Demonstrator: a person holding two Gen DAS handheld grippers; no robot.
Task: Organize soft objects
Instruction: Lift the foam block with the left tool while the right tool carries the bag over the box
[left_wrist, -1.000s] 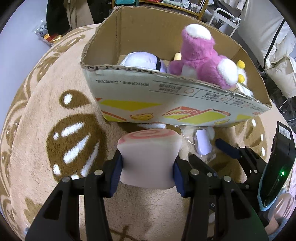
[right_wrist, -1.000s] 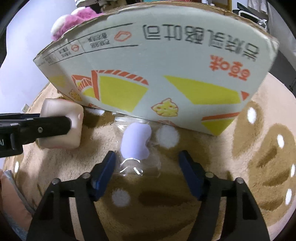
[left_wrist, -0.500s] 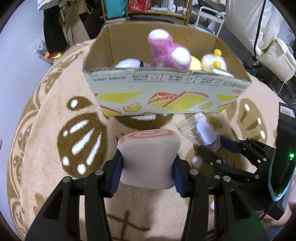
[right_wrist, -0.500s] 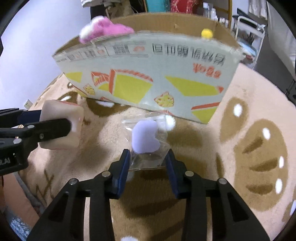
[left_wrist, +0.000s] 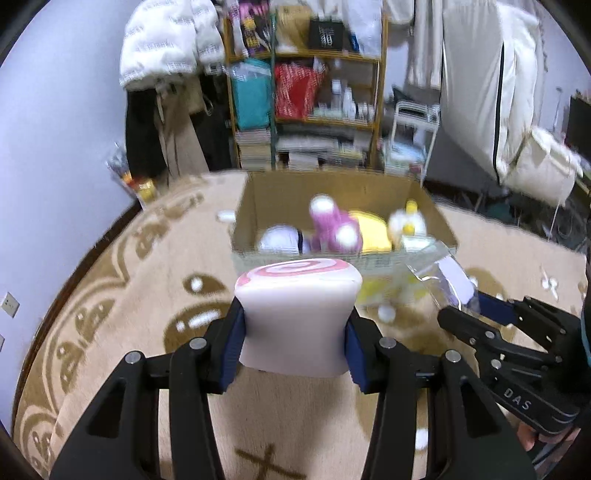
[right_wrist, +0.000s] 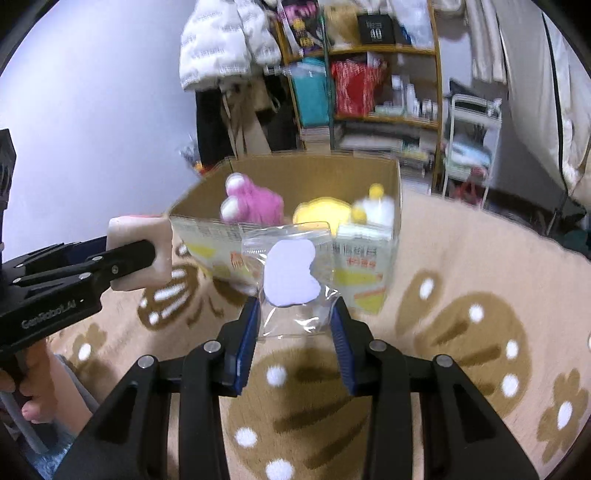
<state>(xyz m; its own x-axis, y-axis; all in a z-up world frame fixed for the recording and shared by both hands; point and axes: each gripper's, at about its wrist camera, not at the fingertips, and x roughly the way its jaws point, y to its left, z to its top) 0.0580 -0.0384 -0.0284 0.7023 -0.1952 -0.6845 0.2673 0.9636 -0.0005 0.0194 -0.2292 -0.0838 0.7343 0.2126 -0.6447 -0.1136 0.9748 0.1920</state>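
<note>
Toys fill the cardboard box (left_wrist: 343, 199), which sits mid-frame on the patterned rug (left_wrist: 122, 306) in both views; its front wall is blurred in the left view and partly hidden by held things. Inside, a pink plush (right_wrist: 255, 203) stands left of centre, a yellow plush (right_wrist: 319, 212) beside it, a white plush with yellow knobs (right_wrist: 376, 208) at the right, and a white rounded one (left_wrist: 279, 240) at the left, seen only in the left view. Motion blur makes their shapes hard to read.

Behind the box, a cluttered shelf (right_wrist: 384, 81) fills the upper middle, its contents too blurred to name.

Left tongs (left_wrist: 295, 336), lower centre of the left view, pinch a pale foam block with a pink swirl top (left_wrist: 299, 317) by its sides; the block's base is hidden between the pads. In the right view it shows at the left edge, held level with the box's front rim.

Right tongs (right_wrist: 295, 328) grip a clear bag (right_wrist: 291, 280) at its lower edges, having just closed on it; a lilac soft piece (right_wrist: 290, 277) lies inside. The bag overlaps the box's front wall. In the left view it is at the right, partly hidden by glare.

A hand (right_wrist: 33, 384) at the lower left of the right view is cut off by the frame.
</note>
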